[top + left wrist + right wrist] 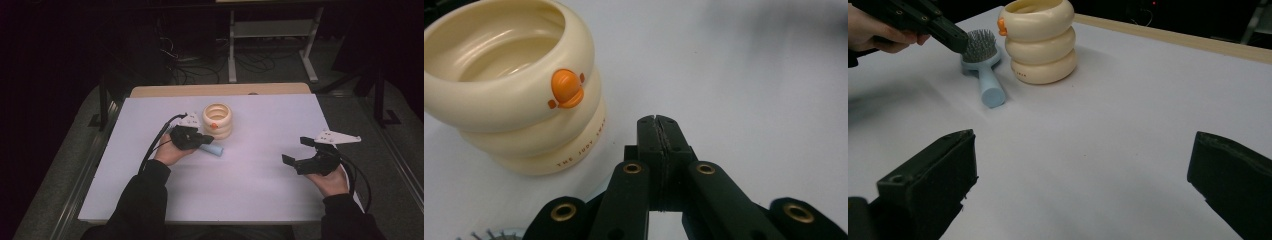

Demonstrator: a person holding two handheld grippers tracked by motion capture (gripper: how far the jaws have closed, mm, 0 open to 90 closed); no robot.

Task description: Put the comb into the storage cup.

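A cream cup [217,121] shaped like stacked rings, with an orange duck bill on its side, stands upright at the middle back of the white table [260,190]. A light blue hairbrush [215,149] lies just in front of it, bristles up. My left gripper [206,139] hovers over the brush head with its jaws pressed together and nothing between them. In the left gripper view the shut left gripper [657,121] points at the table right of the cup [514,100]. My right gripper [299,150] is open and empty, well to the right. From the right gripper [1083,165] view, the brush [984,67] and cup [1040,42] lie far ahead.
A wooden strip [220,90] borders the table's far edge. Beyond it stand a metal frame [270,30] and tangled cables on a dark floor. Bare white surface lies between the two grippers and toward the near edge.
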